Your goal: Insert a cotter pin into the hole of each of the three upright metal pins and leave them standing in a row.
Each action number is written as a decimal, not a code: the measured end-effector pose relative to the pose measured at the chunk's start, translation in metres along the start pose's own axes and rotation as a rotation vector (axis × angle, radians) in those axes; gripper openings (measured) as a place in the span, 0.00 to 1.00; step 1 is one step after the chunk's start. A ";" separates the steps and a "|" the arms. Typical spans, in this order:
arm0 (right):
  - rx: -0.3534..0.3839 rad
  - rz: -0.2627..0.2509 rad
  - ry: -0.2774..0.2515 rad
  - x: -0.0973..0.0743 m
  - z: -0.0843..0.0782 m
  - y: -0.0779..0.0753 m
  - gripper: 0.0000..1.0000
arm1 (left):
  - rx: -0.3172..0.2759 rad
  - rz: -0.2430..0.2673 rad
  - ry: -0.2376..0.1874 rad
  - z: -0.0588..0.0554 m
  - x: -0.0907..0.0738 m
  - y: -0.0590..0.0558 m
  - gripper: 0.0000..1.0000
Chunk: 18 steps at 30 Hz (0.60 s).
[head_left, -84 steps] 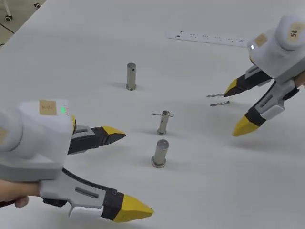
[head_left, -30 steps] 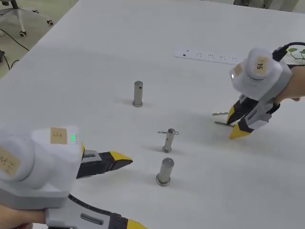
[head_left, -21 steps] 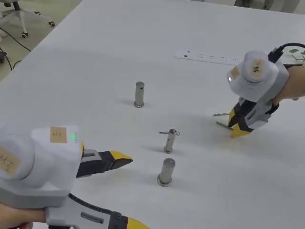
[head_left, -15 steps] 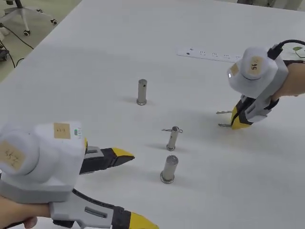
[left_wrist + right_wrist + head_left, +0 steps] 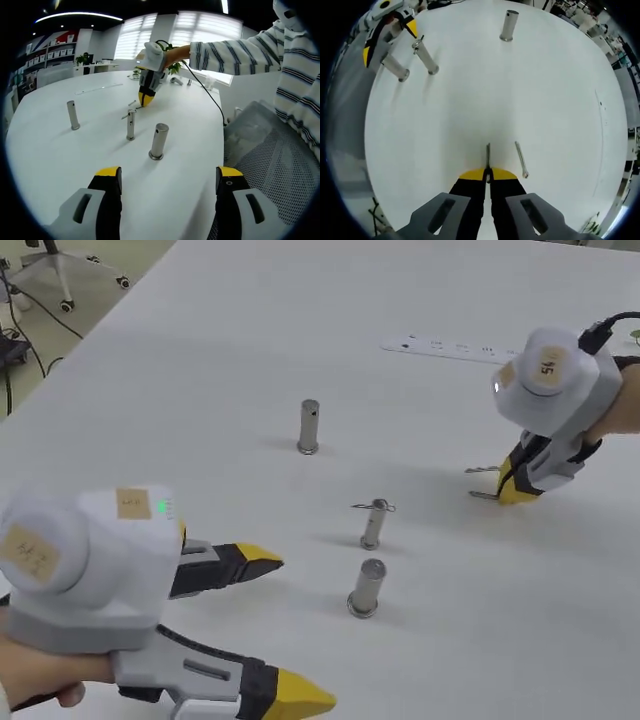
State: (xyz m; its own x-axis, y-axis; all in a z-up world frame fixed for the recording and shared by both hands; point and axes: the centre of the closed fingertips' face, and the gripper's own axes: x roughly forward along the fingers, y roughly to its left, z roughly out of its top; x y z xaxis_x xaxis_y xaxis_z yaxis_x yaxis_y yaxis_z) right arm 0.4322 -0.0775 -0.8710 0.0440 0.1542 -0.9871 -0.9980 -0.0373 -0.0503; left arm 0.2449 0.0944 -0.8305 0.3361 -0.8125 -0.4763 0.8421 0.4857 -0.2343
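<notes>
Head view first: where did things stand?

Me: Three upright pins stood on the worktop (image 5: pixel 200 360). The far pin (image 5: pixel 309 427) and near pin (image 5: pixel 367 588) were bare, and the middle pin (image 5: pixel 373 530) carried a fitted cotter pin (image 5: pixel 373 506) through its hole. My right tool (image 5: pixel 515 492) was down at the worktop, pressed together on the held cotter pin (image 5: pixel 484 496). A spare cotter pin (image 5: pixel 482 469) lay just beside it. I couldn't tell whether the held one had left the surface.

Colleague: Left gripper view?

Me: My left tool (image 5: pixel 169 175) hung spread and empty, short of the near pin. My worry there was steadying that pin. A clumsy closing could have tipped it, perhaps into the middle pin.

Colleague: Right gripper view?

Me: The grip was my main concern. The jaws met on one end of the held cotter pin, with most of its length sticking out ahead. So thin a wire could have swivelled or slipped out on the carry. A crooked tip would then have missed the hole and shoved the upright over. The spare cotter pin also lay close enough to be dragged along.
</notes>
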 end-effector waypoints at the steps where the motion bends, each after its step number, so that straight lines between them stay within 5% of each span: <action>1: 0.005 -0.003 -0.003 0.000 0.000 0.000 0.03 | -0.001 0.003 -0.002 0.001 0.000 0.000 0.76; 18: 0.003 -0.048 -0.042 -0.008 0.000 0.005 0.02 | -0.018 0.024 -0.033 0.011 0.000 0.000 0.74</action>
State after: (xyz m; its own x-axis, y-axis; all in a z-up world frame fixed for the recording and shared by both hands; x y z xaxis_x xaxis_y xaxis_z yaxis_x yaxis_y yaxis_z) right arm 0.4268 -0.0790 -0.8632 0.0896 0.1970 -0.9763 -0.9950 -0.0257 -0.0965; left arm 0.2490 0.0909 -0.8213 0.3697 -0.8106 -0.4542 0.8260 0.5106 -0.2388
